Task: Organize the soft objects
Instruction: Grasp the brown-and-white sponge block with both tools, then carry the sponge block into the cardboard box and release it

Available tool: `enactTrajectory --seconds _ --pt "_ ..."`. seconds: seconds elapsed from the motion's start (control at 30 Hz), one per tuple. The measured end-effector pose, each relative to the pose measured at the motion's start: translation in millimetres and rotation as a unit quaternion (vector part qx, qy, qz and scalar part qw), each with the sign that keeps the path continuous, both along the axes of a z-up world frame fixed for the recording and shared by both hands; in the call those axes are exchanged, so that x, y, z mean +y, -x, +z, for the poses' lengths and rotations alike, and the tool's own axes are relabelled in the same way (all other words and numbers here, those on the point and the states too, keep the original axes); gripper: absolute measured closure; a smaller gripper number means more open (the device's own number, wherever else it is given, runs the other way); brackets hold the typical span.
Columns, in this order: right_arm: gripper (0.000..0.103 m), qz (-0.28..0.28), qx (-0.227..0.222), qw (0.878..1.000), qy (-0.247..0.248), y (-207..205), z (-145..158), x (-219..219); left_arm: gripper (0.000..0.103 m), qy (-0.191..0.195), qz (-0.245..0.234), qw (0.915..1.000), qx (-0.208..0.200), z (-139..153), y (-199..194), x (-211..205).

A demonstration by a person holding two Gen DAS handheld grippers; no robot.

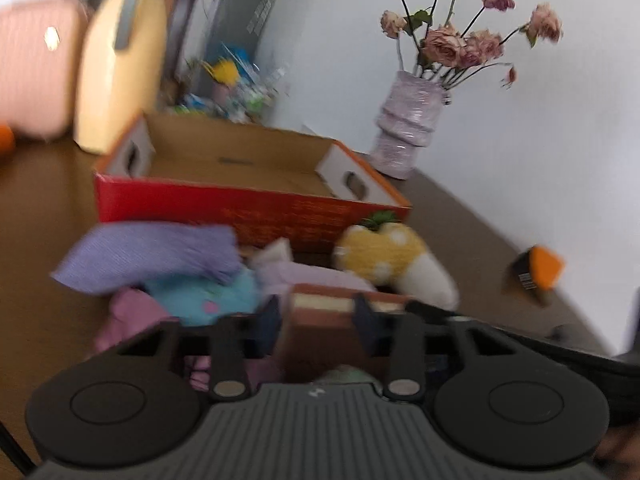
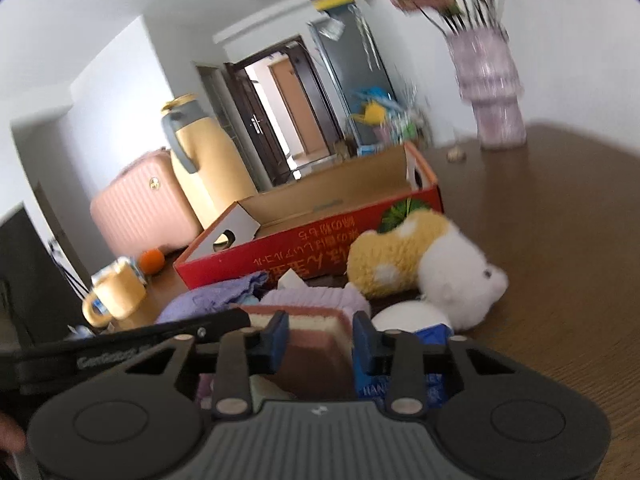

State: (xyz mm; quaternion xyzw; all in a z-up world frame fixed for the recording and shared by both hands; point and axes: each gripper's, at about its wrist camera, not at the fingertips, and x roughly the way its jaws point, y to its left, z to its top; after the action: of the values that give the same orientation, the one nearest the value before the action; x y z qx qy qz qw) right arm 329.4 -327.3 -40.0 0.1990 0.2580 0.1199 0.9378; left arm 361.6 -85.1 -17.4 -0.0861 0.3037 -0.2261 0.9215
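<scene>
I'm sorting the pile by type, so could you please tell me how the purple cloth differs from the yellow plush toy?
The purple cloth is flat, thin fabric, draped over other soft things; the yellow plush toy is plump and stuffed. The cloth is one plain colour, while the toy has white spots, a white end and green leaves. In the left wrist view the cloth lies left of the pile and the toy right. Both lie outside, just in front of the red cardboard box.

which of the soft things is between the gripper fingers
The brown layered cake-slice toy, gripped by both hand-held grippers; the purple cloth and yellow spotted plush lie beyond.
</scene>
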Motion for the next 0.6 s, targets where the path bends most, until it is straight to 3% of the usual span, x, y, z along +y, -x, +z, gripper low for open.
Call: enactTrajectory --seconds 0.1,0.17,0.3,0.37,0.47,0.6 --pt "0.074 -0.006 0.010 1.000 -0.028 -8 1 -4 0.073 0.027 0.007 0.9995 0.011 2 -4 3" --pt "0.075 -0.007 -0.011 1.000 -0.025 -3 11 1 0.073 0.041 0.014 0.9990 0.004 10 -2 6" --pt "0.075 0.020 -0.095 0.995 -0.002 35 48 10 0.074 0.044 0.009 0.9954 -0.085 48 49 18" --pt "0.075 0.046 -0.114 0.992 0.009 62 55 17 0.073 0.035 0.010 0.9934 -0.109 56 79 26" --pt "0.075 0.080 -0.111 0.990 0.026 99 44 33 0.073 0.021 0.000 0.9932 -0.114 47 125 44" --pt "0.075 0.107 -0.074 0.991 0.041 128 6 53 0.074 0.023 0.014 0.9970 -0.072 5 170 64"
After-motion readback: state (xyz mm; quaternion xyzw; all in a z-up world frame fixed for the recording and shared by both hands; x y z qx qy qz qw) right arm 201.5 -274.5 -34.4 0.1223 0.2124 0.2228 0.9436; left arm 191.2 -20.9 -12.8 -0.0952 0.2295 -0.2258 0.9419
